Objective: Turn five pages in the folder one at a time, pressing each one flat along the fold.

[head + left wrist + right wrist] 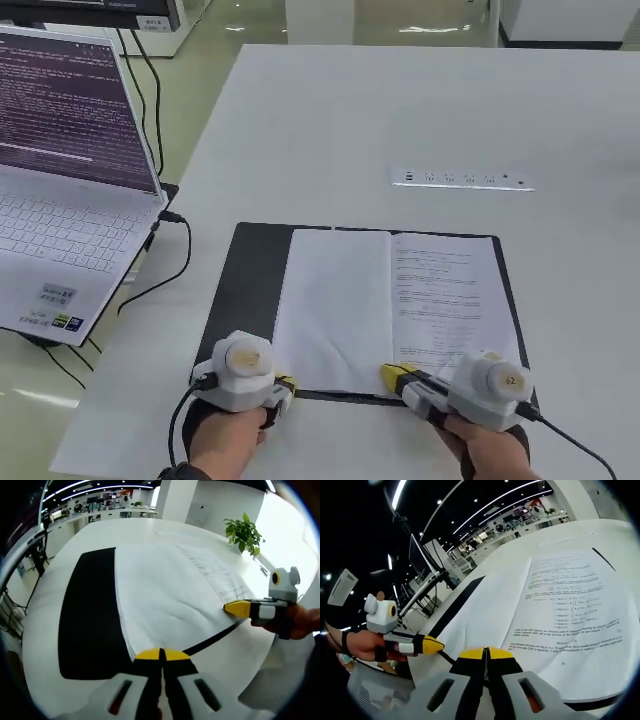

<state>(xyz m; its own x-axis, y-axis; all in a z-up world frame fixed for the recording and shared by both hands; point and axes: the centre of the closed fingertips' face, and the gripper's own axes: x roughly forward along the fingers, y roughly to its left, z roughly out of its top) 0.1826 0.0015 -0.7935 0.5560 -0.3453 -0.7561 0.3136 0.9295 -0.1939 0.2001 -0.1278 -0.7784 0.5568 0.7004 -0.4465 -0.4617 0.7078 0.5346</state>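
- The folder [250,290] lies open in the middle of the head view on the white table [330,110], its black cover bare along the left side.
- A blank page [335,305] sits left of the fold and a printed page [445,300] right of it. Both are lying flat.
- My left claw [284,385] is down at the bottom of the frame, at the folder's near edge by the blank page's lower corner. In its own view the yellow tips are pressed together with nothing between them.
- My right claw [392,374] is low and right of centre, its tip at the printed page's bottom edge close to the fold. The jaws are closed and empty there too.
- An open laptop [60,200] fills the upper left, screen lit.
- A power strip [460,180] lies above the folder, well apart from it.
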